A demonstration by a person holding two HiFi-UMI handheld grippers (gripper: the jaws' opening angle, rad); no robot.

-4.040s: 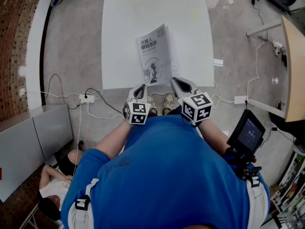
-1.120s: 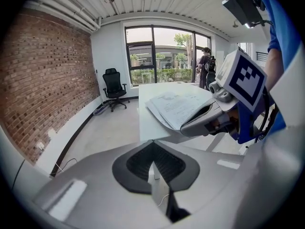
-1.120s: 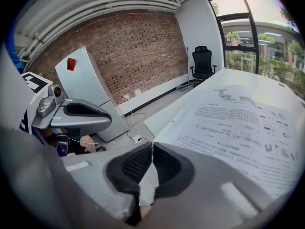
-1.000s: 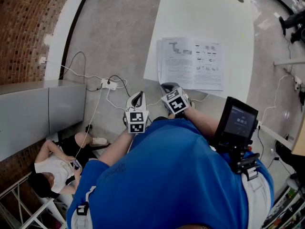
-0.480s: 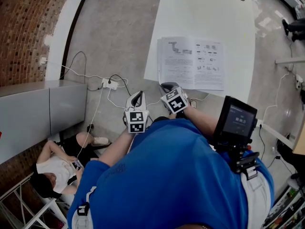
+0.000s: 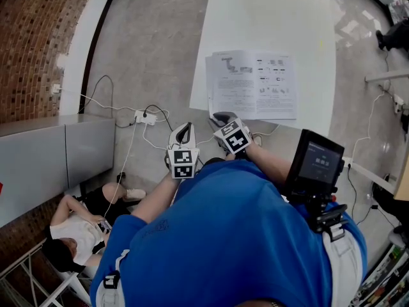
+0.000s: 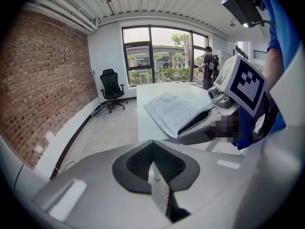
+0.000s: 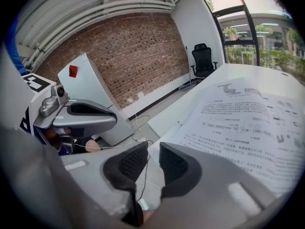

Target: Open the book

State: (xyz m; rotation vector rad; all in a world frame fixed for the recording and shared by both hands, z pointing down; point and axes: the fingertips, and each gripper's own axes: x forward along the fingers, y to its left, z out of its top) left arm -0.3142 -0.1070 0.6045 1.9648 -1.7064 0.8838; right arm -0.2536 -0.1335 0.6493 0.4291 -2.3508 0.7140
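Left gripper (image 7: 152,149): jaws together, pads meeting, nothing in them. It hangs off the table's near edge, over the floor (image 6: 153,56), pointing down and forward.

Right gripper (image 8: 153,149): jaws opening, a clear gap between the pads and nothing in it. Only floor and a cable (image 8: 141,175) show through. It sits at the near-left corner of the book (image 6: 254,85), tips just short of the page edge, not touching as far as I can tell.

The book lies open and flat on the white table (image 6: 275,18), right at the table's near edge, with printed pages and diagrams facing up. The left stack looks thinner than the right. Both sides lie down without springing back.

Judgement: the task looks done, since the book is already open and the right gripper is letting go.

Handling, also judgement:
- The book is a thin softcover, light, with floppy pages.
- The paper is probably slick, and the tabletop is smooth, so the book would slide if pushed sideways.
- Pages would crease or tear under a hard pinch.
- The best hold is the free near edge or a corner of a page, pinched lightly and lifted in an arc over the spine.
- The other gripper could press the opposite side down.

Further off are a brick wall (image 8: 133,46), an office chair (image 7: 112,87) and windows (image 7: 157,56).
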